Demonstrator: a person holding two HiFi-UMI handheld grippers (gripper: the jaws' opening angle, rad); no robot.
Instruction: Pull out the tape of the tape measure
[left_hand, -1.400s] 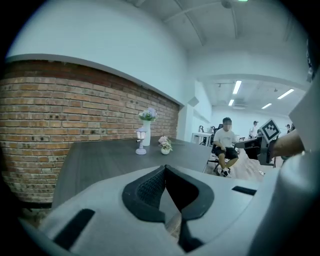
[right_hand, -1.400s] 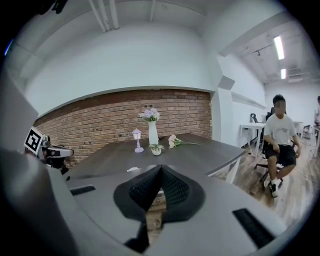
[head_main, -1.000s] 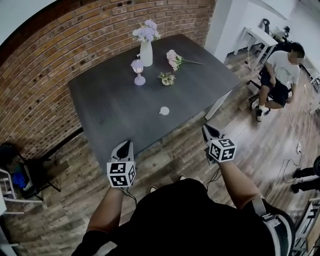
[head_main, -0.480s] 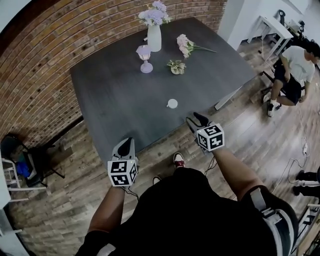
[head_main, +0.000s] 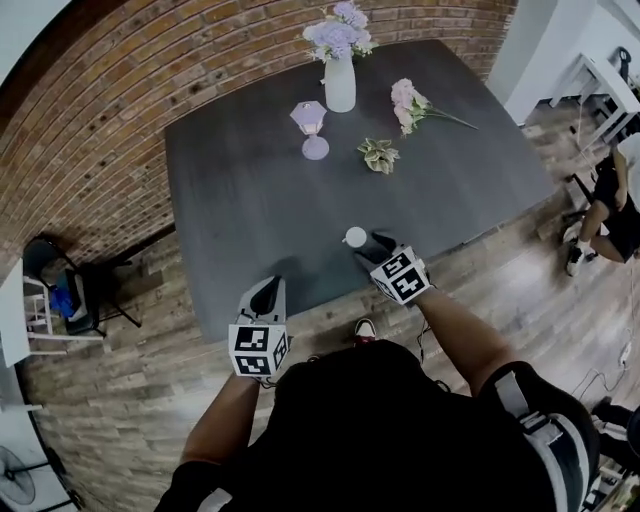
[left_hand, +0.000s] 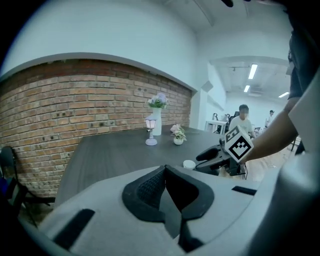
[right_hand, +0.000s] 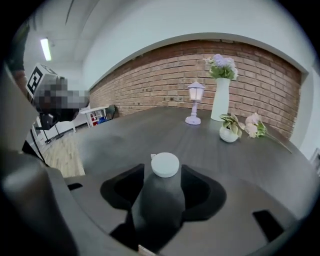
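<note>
The right hand-held gripper (head_main: 375, 243) has come over the bench's (head_main: 250, 200) near edge. Its jaws are opening, with the white tape measure (head_main: 355, 237) on the bench between them, not yet gripped. The left hand-held gripper (head_main: 266, 295), closed and empty, waits at that edge. The grasp probably comes next.

Dark grey tabletop (head_main: 250, 200), 5 items.
- Far end: 1 white vase (head_main: 340, 85) of lilac flowers, upright.
- 1 lilac lantern lamp (head_main: 313, 130) near it.
- 1 small potted plant (head_main: 379, 155).
- 1 pink flower stem (head_main: 415, 103), lying flat.
- Near edge: 1 round white tape measure (head_main: 354, 236), well apart from the rest.
</note>
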